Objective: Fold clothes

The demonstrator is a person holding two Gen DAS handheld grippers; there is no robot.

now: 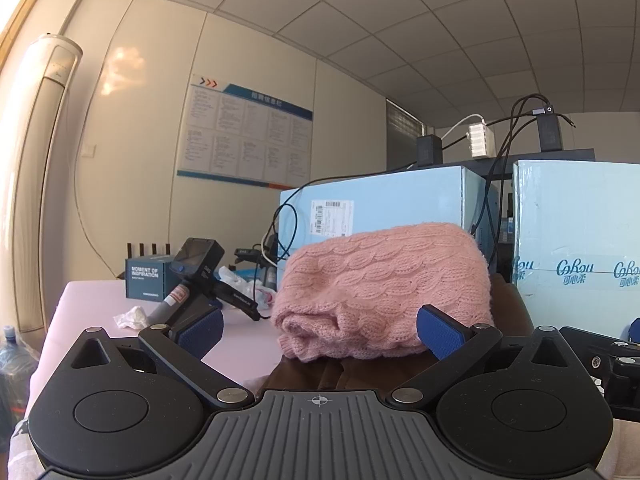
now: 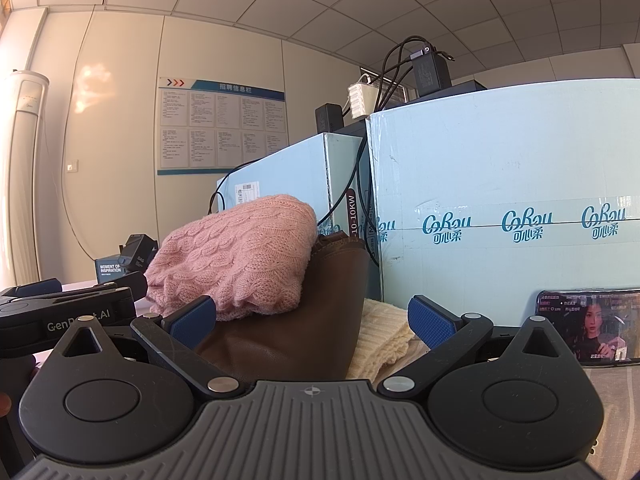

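Both of our grippers stand wide and hold nothing. Our left gripper (image 1: 320, 330) faces the pink sweater (image 1: 384, 288), bundled just ahead on a brown garment (image 2: 296, 320). Our right gripper (image 2: 312, 318) straddles that brown piece, a cream knit (image 2: 380, 340) beside it. We should lift the sweater clear first, pinching one edge each.

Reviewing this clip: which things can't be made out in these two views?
- Brown garment: left wrist view, mostly hidden under the pink sweater.
- Cream knit: right wrist view, covered by the brown garment and right tongs.
- Wall notice board: text too small.
- Phone: cut by the frame edge.
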